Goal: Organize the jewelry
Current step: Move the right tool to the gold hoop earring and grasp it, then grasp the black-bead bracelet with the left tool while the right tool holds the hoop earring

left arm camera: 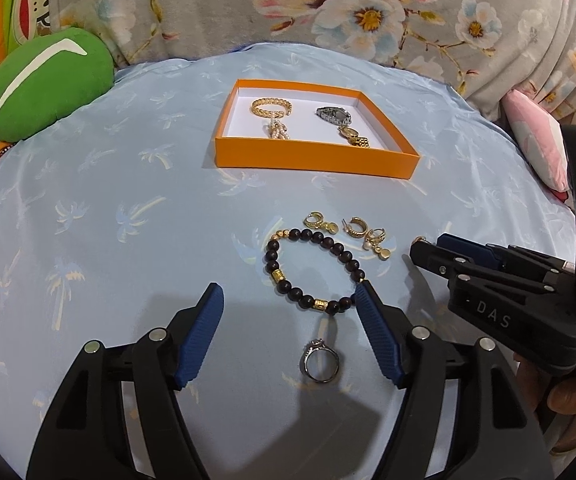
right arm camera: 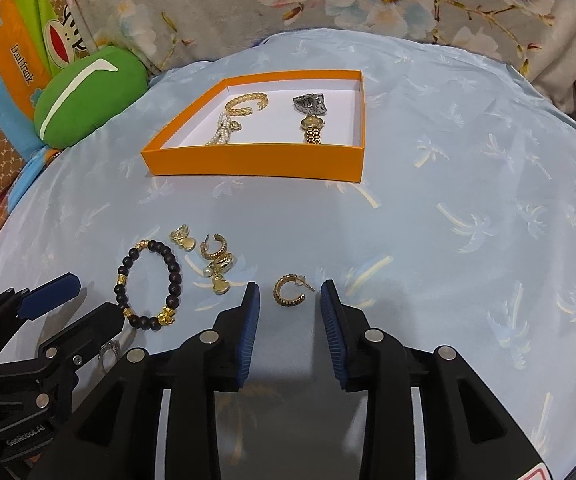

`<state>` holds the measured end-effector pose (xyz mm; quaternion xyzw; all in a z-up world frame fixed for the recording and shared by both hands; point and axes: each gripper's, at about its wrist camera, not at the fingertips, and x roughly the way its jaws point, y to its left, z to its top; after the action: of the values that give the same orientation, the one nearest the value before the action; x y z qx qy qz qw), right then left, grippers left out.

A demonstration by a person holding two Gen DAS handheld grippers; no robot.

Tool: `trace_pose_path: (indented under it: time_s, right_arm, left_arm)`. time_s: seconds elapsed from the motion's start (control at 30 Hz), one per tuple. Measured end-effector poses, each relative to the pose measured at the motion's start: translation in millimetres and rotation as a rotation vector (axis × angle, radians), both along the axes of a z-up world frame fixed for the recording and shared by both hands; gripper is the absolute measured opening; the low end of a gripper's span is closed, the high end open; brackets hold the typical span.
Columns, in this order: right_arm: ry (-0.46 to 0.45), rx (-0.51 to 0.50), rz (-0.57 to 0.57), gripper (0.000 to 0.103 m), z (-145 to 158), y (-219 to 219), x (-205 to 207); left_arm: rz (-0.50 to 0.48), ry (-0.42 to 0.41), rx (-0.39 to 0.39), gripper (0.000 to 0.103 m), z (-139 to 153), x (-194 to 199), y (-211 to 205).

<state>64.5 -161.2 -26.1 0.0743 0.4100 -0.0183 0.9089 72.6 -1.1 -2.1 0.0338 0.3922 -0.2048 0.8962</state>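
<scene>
Left gripper [left arm camera: 289,300] is sitting jaws wide apart with nothing clamped, silver ring [left arm camera: 321,361] lying loose on the blue cloth [left arm camera: 108,220] between its pads, dark bead bracelet [left arm camera: 312,270] just beyond the tips. Right gripper [right arm camera: 289,294] is also standing parted and gripping nothing, a gold hoop earring [right arm camera: 289,292] resting on the cloth between its fingertips, untouched. Further out, more gold earrings [right arm camera: 214,258] are lying beside the bracelet, and the orange box [right arm camera: 256,160] is holding a gold bangle [right arm camera: 246,103], pearl piece [right arm camera: 224,130] and two watches [right arm camera: 311,118].
</scene>
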Motion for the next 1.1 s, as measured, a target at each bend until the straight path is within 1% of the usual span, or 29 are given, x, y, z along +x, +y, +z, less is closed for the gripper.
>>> trace_pose_path:
  time_s: [0.13, 0.2, 0.23, 0.3, 0.33, 0.43, 0.47, 0.6, 0.83, 1.0, 1.1]
  right_arm:
    - [0.001, -0.006, -0.005, 0.033, -0.5, 1.1, 1.9]
    - [0.003, -0.015, -0.018, 0.027, -1.0, 1.2, 2.4]
    - [0.003, -0.017, -0.026, 0.022, -1.2, 0.5, 2.1]
    - [0.001, -0.001, -0.031, 0.015, -1.5, -2.8, 1.4]
    - [0.000, 0.005, -0.032, 0.015, -1.6, -4.0, 0.7]
    - [0.001, -0.006, -0.039, 0.015, -1.3, -4.8, -1.9]
    - [-0.001, -0.006, -0.042, 0.015, -1.2, -5.4, -3.2]
    - [-0.006, 0.008, -0.064, 0.015, -1.2, -11.6, -12.0]
    - [-0.014, 0.023, -0.084, 0.015, -1.7, -18.3, -23.9]
    - [-0.016, 0.029, -0.087, 0.015, -1.6, -19.5, -25.7]
    - [-0.017, 0.027, -0.087, 0.015, -1.6, -19.3, -25.6]
  left_arm:
    - [0.005, 0.013, -0.002, 0.066, -1.4, 2.1, 0.1]
    - [0.003, 0.017, 0.000, 0.066, -1.9, 2.6, -0.5]
    - [0.001, 0.016, 0.003, 0.066, -2.1, 2.1, -1.2]
    - [-0.007, 0.013, 0.011, 0.066, -2.1, 1.2, -3.4]
    - [-0.011, 0.014, 0.015, 0.067, -2.3, 1.3, -4.5]
    - [-0.015, 0.010, 0.018, 0.077, -1.5, 0.0, -7.6]
    - [-0.015, 0.005, 0.021, 0.077, -1.1, -0.3, -9.0]
    - [0.000, -0.002, 0.064, 0.077, -3.3, 2.2, -16.0]
    - [0.006, 0.007, 0.106, 0.077, -6.7, 6.8, -31.9]
    - [0.034, 0.023, 0.175, 0.076, -13.2, 14.8, -43.3]
    - [0.050, 0.036, 0.169, 0.073, -14.2, 18.1, -42.5]
